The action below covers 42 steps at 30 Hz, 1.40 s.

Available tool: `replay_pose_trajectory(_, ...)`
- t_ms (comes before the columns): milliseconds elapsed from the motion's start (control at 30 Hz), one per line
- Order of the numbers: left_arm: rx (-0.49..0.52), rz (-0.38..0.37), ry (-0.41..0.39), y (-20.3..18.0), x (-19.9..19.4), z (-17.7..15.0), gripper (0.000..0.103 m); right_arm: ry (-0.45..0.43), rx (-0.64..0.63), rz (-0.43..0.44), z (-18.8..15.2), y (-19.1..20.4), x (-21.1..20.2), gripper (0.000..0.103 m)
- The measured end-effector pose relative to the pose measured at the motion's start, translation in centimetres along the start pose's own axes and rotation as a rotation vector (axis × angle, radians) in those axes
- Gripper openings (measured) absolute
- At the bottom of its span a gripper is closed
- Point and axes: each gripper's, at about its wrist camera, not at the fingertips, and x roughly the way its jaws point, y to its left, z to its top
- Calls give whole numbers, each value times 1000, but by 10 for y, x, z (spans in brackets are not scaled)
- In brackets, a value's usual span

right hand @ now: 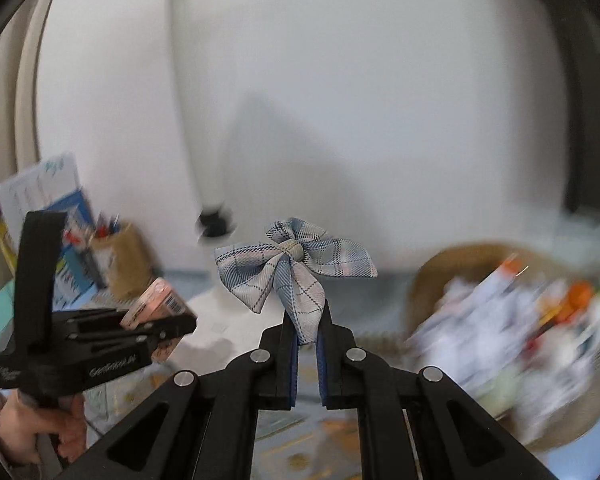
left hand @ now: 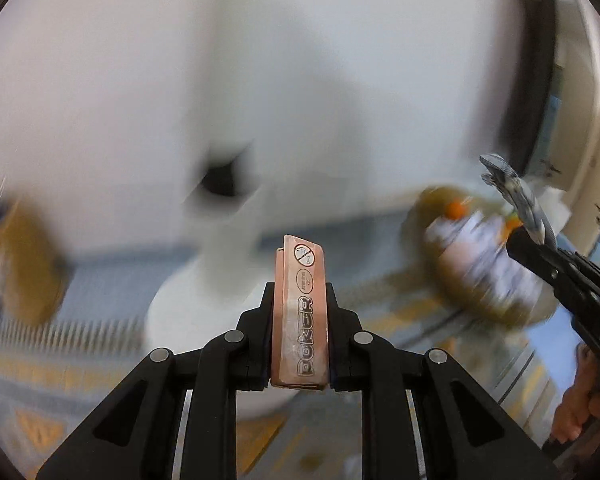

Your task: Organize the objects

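Plaid bow [right hand: 292, 268] pinched in right gripper [right hand: 308, 328], pink box [left hand: 300, 312] clamped in left gripper [left hand: 300, 300], both mid-carry, likely needing drop-off spots next.

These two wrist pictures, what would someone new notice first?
The plaid bow stands out, pinched by one tail in the right gripper, held up before the white wall. Next is the pink box, clamped upright in the left gripper. A blurred woven basket of mixed clutter sits low to the right.
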Motion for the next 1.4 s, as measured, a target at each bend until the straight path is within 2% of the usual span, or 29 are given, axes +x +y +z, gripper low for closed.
replay_pose_trajectory(167,99,-173,-5,-69,23,67,16,-60,51,-107,41,-63,-34,7)
replay_pose_trajectory(233,159,-198,11,-95,37,79,19,-53,72,-146,50,-90,-40,7)
replay_pose_trajectory(267,187,-197,27,-103,46,82,38,-21,78,-145,51,-106,-39,12)
replay_pose_trajectory(300,223,-199,79,-113,58,81,93,12,75,-142,51,-116,-36,20)
replay_pose_trajectory(333,258,-152,164,-120,74,78,103,59,61,-153,48,-126,-31,51)
replay_pose_trajectory(367,268,-121,164,-118,79,76,102,86,49,-166,45,-132,-29,81)
replay_pose_trajectory(400,267,-125,150,-114,81,74,102,105,36,-279,41,-142,-28,97)
replay_pose_trajectory(433,249,-131,153,-108,81,71,102,99,38,-330,38,-152,-32,103)
replay_pose_trajectory(500,225,-145,155,-99,78,68,102,82,86,-304,35,-165,-41,103)
replay_pose_trajectory(533,228,-140,150,-102,84,69,102,78,116,-278,34,-171,-47,103)
replay_pose_trajectory(600,240,-114,149,-99,82,67,102,78,127,-278,34,-172,-53,103)
replay_pose_trajectory(700,214,-118,153,-82,61,58,102,90,119,-290,33,-164,-58,103)
replay_pose_trajectory(800,187,-95,149,-63,31,50,102,88,147,-247,30,-151,-68,103)
replay_pose_trajectory(900,162,-36,129,-44,-7,43,102,90,156,-206,30,-124,-73,103)
replay_pose_trajectory(967,135,4,125,-42,-11,50,102,92,152,-182,31,-103,-77,103)
replay_pose_trajectory(1000,127,27,121,-33,-25,44,102,92,149,-167,30,-90,-81,103)
replay_pose_trajectory(1033,125,50,119,-39,-20,53,102,93,150,-149,29,-76,-84,103)
replay_pose_trajectory(1133,116,130,122,-22,-47,40,102,132,164,-86,22,-45,-81,103)
replay_pose_trajectory(1267,20,193,144,23,-90,-12,102,190,142,-25,-5,-4,-77,103)
replay_pose_trajectory(1400,-97,253,154,53,-114,-68,102,232,67,-45,-43,43,-87,103)
